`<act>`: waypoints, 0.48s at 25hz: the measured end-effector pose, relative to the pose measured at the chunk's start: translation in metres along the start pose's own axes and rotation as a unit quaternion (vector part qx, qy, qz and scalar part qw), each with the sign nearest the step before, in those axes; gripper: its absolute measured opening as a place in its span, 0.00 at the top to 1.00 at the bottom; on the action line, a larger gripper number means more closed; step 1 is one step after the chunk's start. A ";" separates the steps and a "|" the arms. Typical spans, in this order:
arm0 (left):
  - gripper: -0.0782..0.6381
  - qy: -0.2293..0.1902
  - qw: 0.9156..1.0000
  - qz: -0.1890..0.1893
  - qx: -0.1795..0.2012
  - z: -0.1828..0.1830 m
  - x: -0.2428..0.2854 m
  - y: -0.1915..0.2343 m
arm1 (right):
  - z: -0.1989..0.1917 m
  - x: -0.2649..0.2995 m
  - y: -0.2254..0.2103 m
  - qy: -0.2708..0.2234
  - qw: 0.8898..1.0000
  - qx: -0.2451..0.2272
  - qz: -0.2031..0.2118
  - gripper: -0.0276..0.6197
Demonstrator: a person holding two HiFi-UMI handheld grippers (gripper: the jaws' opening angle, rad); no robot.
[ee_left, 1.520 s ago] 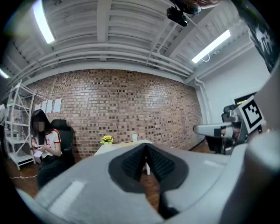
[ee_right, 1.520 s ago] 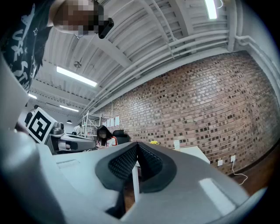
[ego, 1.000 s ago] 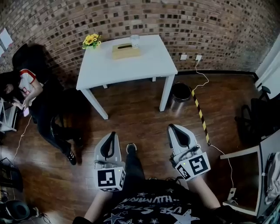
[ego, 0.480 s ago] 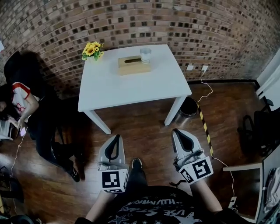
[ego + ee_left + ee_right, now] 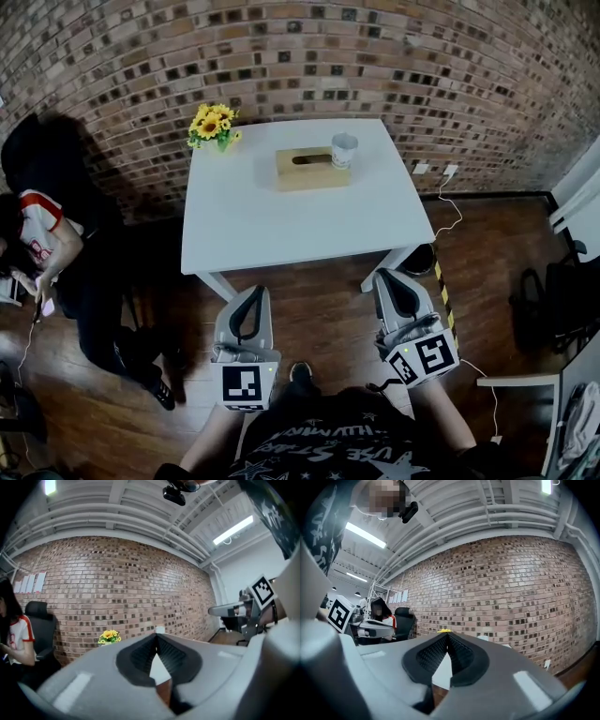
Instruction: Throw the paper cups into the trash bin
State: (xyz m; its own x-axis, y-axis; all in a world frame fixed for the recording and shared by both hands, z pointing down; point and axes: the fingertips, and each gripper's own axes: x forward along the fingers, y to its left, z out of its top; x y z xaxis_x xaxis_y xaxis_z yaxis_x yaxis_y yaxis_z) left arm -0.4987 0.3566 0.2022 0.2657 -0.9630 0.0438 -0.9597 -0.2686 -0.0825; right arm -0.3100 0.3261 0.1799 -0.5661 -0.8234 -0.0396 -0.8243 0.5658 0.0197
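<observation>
Lower centre of head view: black shirt [image 5: 328,448], white block lettering and stars printed across it; short sleeves. Dark trousers [image 5: 298,401]; one shoe [image 5: 300,371] with a pale toe.

Left gripper [image 5: 256,292]: pale grey rounded shell, black lining along the inner edges. Cube [image 5: 245,385] at its rear, white faces, black square markers.

Right gripper [image 5: 386,277]: same grey shell and black lining; its cube [image 5: 424,357] has the same markers.

Gripper views: broad smooth grey shells, black ribbed pads [image 5: 140,656] forming a narrow V; the same on the right [image 5: 429,657].
</observation>
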 end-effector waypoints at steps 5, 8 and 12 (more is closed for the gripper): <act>0.88 0.001 1.000 -0.019 -0.008 -0.007 0.019 0.006 | -0.008 0.023 -0.014 0.006 1.000 0.007 -0.022 0.95; 0.88 0.005 1.000 -0.026 -0.009 -0.010 0.033 0.008 | -0.014 0.033 -0.025 0.007 0.999 0.015 -0.033 0.95; 0.88 0.002 1.000 -0.014 -0.018 -0.007 0.055 0.017 | -0.022 0.048 -0.042 0.005 0.999 0.024 -0.041 0.95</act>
State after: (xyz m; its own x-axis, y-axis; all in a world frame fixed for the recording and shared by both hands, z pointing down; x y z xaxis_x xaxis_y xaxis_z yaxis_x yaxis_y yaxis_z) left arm -0.5009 0.2993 0.2105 0.2923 -0.9551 0.0487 -0.9546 -0.2944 -0.0461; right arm -0.3031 0.2620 0.1988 -0.4971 -0.8672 -0.0295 -0.8667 0.4978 -0.0303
